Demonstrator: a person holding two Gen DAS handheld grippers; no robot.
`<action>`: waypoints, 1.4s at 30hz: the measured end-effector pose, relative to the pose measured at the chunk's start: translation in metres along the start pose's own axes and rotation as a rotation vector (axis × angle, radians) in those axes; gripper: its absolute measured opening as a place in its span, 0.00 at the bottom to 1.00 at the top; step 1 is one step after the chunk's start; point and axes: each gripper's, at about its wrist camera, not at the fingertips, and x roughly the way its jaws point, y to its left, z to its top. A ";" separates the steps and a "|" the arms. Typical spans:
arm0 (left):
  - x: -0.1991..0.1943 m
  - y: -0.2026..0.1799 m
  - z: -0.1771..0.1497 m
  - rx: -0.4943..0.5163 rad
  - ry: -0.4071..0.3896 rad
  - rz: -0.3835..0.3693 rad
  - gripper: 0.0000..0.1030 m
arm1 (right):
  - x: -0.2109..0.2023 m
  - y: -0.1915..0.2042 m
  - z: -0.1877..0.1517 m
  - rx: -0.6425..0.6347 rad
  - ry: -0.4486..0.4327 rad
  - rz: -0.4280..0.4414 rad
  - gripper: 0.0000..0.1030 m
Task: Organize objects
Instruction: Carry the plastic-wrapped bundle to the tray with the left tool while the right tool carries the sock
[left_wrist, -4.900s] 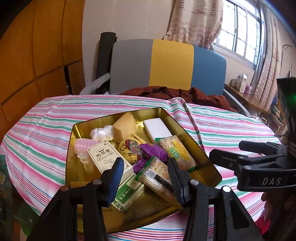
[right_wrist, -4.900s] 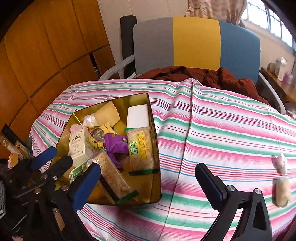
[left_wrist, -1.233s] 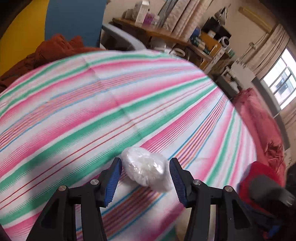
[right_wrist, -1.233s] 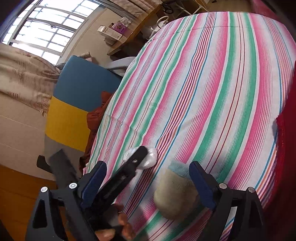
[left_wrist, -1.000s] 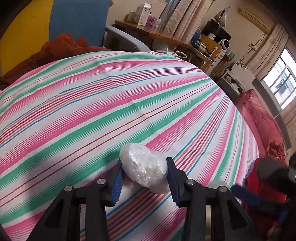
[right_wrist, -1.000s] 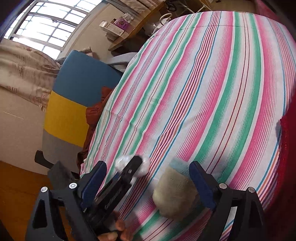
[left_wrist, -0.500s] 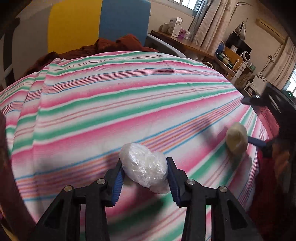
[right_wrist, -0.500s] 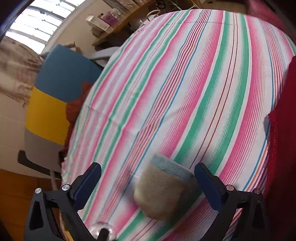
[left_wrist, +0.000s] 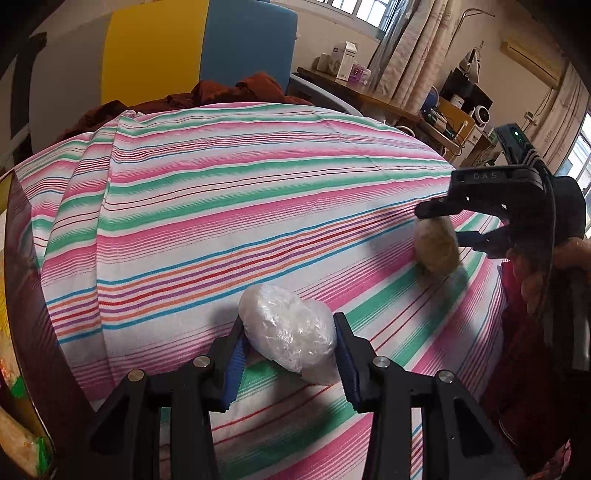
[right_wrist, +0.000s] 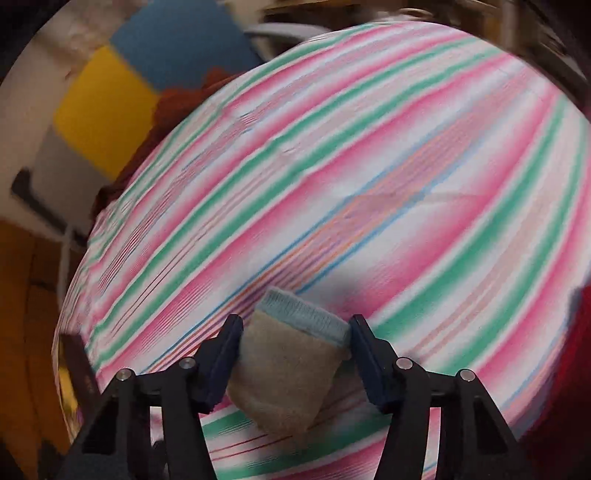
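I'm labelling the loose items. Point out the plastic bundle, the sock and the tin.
plastic bundle (left_wrist: 290, 330), left wrist view, crinkled middle.
sock (right_wrist: 284, 373), right wrist view, beige body.
tin (left_wrist: 22, 280), left wrist view, dark side wall.

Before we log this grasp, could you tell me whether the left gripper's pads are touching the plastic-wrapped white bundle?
Touching. The left wrist view shows the left gripper with both blue pads pressed against the sides of the plastic-wrapped white bundle.

Striped tablecloth (left_wrist: 229, 206) lies bare between both claws and the tin's wall (left_wrist: 26, 295) at far left.
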 end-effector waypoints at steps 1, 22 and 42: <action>0.000 0.000 -0.001 -0.001 -0.001 -0.001 0.43 | 0.003 0.010 -0.002 -0.053 0.012 -0.001 0.58; -0.016 -0.005 -0.006 0.041 -0.051 0.041 0.41 | 0.015 0.050 -0.022 -0.303 0.083 -0.015 0.56; -0.124 0.038 -0.010 -0.058 -0.234 0.096 0.41 | -0.015 0.074 -0.024 -0.361 -0.066 0.061 0.55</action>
